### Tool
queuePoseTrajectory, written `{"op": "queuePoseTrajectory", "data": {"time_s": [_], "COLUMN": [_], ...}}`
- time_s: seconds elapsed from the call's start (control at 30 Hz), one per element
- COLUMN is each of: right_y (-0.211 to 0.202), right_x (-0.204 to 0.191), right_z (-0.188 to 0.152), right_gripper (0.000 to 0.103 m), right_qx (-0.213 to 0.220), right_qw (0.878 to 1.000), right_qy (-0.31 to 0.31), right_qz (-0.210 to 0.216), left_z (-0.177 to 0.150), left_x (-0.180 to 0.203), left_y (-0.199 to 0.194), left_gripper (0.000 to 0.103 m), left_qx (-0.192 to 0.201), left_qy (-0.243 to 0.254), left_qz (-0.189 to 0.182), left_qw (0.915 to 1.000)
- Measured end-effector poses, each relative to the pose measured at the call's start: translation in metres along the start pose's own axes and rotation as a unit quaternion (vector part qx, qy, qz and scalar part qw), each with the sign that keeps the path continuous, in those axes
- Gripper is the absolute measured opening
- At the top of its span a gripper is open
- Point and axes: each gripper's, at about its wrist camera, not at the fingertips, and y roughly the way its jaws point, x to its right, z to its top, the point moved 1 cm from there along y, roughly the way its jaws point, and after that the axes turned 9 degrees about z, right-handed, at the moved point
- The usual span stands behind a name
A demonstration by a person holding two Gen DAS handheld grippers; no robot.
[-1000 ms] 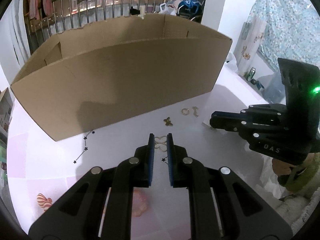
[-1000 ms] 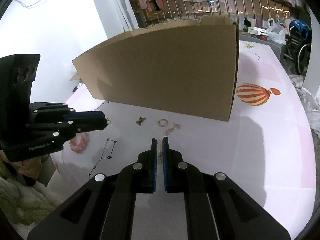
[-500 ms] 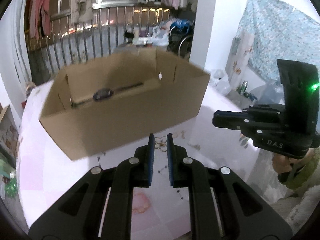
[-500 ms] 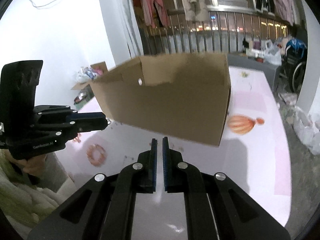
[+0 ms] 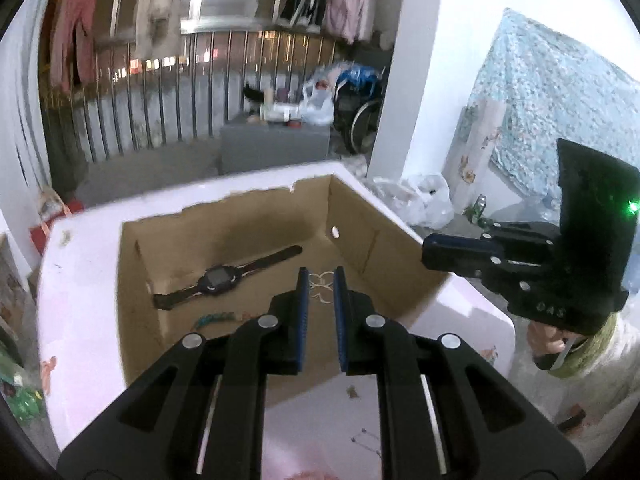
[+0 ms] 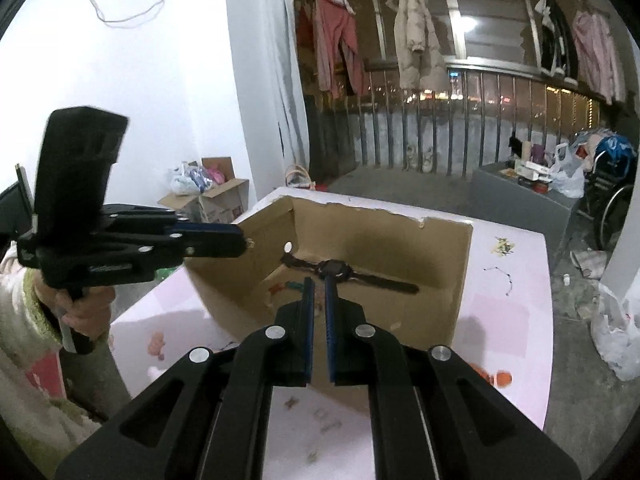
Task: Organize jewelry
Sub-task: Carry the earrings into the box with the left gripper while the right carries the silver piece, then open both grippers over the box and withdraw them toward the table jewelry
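Note:
My left gripper (image 5: 320,276) is shut on a thin gold wire ornament (image 5: 323,289) and holds it above the open cardboard box (image 5: 400,264). A black wristwatch (image 5: 218,279) and a small teal bead piece (image 5: 210,319) lie on the box floor. My right gripper (image 6: 319,284) is raised over the box's near wall, jaws nearly closed, and I cannot tell if something is between them. The watch also shows in the right wrist view (image 6: 340,269). The left gripper shows at the left of that view (image 6: 240,242).
The box (image 6: 460,280) stands on a pink and white table (image 6: 508,312). Small jewelry pieces lie on the table in front of the box (image 5: 352,392) (image 6: 324,416), and a thin chain (image 6: 500,276) lies beyond it. The table's edges are near on both sides.
Both grippers have risen from the table to above the box, so its inside now shows. The left one lifted the gold ornament off the table.

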Motion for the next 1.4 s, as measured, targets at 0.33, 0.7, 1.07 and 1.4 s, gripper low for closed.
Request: {"op": "queuePoseTrajectory", "data": {"time_s": [0.33,0.7,1.07,1.4], "right_y": [0.068,0.06,0.026,-0.007], "right_x": [0.053,0.063,0.06,0.04], "right_z": [0.021,0.021,0.019,0.01], "right_gripper": [0.006,0.014,0.036,0.036], "right_qx": [-0.071,-0.06,-0.026,-0.008], "right_qw": [0.995,0.993,0.994,0.996], "right_qy": [0.068,0.098,0.104,0.087], "right_qz": [0.0,-0.003,0.009,0.014], "left_z": [0.033,0.034,0.034,0.014], "left_x": [-0.027,-0.033,-0.031,-0.031], "left_y": [0.11,0.127,0.092,0.021], "left_gripper": [0.014,0.035,0.04,0.042], "left_qx": [-0.121,-0.136,-0.098,-0.029], "left_qy": [-0.037,-0.066,-0.067,-0.057], "left_qz": [0.003,0.003,-0.01,-0.009], "left_qw": [0.992,0.9885,0.9929,0.9979]}}
